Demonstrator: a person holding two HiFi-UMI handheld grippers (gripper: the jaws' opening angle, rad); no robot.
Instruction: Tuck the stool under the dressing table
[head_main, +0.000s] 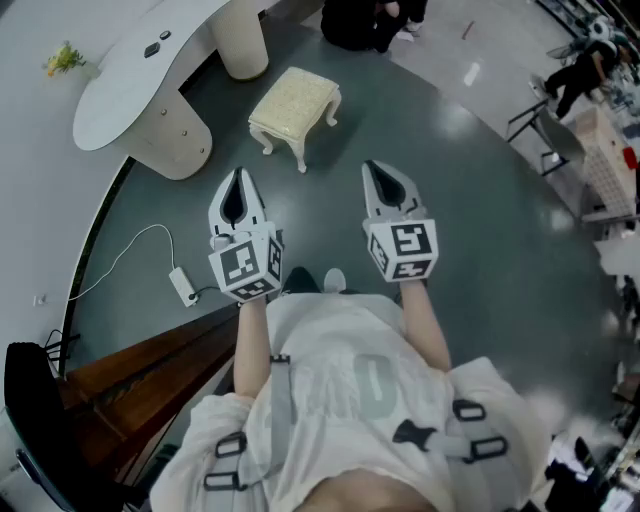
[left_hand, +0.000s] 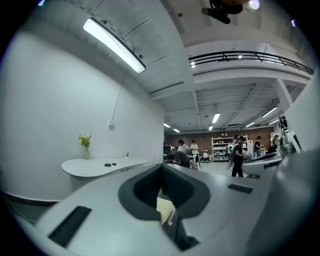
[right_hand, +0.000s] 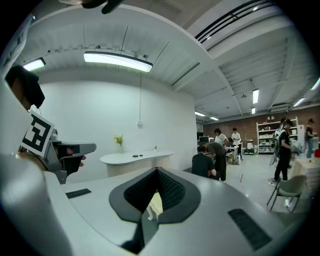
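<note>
The left tongs (head_main: 238, 180) and the right tongs (head_main: 378, 172) are both shut tight and hold nothing. They point side by side toward 12 o'clock, over the dark floor (head_main: 470, 210). The cream stool (head_main: 294, 102) stands on the floor at 12 o'clock, out in the open. The curved white surface (head_main: 130, 80) is at 10 o'clock, near the stool, with yellow flowers (head_main: 63, 58) on it.

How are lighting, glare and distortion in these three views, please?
Head view: fisheye bowing at the edges, glare spots on the glossy floor. Left gripper view: the strip light is blown out, corners black. Right gripper view: same black corners, even light.
</note>
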